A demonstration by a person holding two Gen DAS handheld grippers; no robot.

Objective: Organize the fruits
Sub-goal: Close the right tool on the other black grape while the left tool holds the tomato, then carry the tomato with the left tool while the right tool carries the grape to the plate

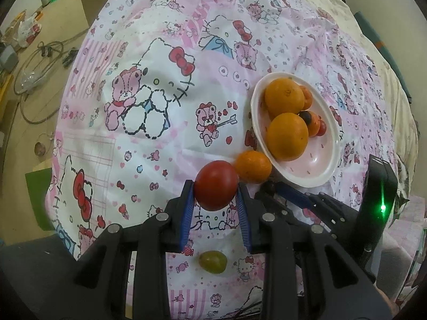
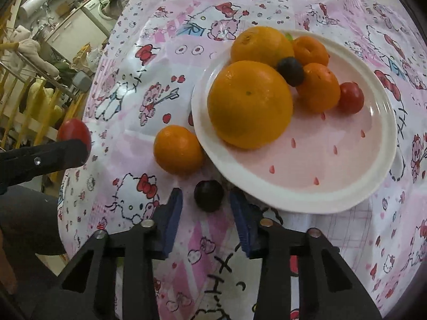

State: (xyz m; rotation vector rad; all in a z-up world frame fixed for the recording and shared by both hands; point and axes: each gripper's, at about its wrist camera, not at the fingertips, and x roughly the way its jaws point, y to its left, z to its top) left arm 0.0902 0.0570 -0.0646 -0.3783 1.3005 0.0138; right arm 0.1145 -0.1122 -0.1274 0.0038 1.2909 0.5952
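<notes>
So I've got a red tomato (image 1: 215, 185) pinched between my left fingers (image 1: 190, 200), lifted clear of the cartoon-print cloth (image 1: 138, 144), just near-left of the white plate (image 1: 324, 172). The plate already has two big oranges (image 2: 249, 104), a couple of small orange ones, a dark grape and a little red tomato piled on its far side, so the near half is bare. My right gripper (image 2: 206, 200) is down low with a dark grape (image 2: 208, 195) sitting between its blue pads; there's no frame before this one to compare, but there's a visible sliver of gap on each side, so I'd say the pads aren't pressing on it yet. Loose stuff left: a small mandarin (image 2: 178, 149) lying right up against the plate's near-left rim, and a green grape (image 1: 213, 262) on the cloth under my left gripper. What worries me: the dark grape is tiny, round and right beside the plate's edge, so if my pads come in off-centre it'll probably squirt out sideways, or one finger clips the rim and tips the plate. Squeeze too hard and it bursts. Also the tomato grip looks like it's only on the fingertips, so a quick swing toward the plate could let it slip, and dropping it onto that pile could knock the small fruits rolling.
</notes>
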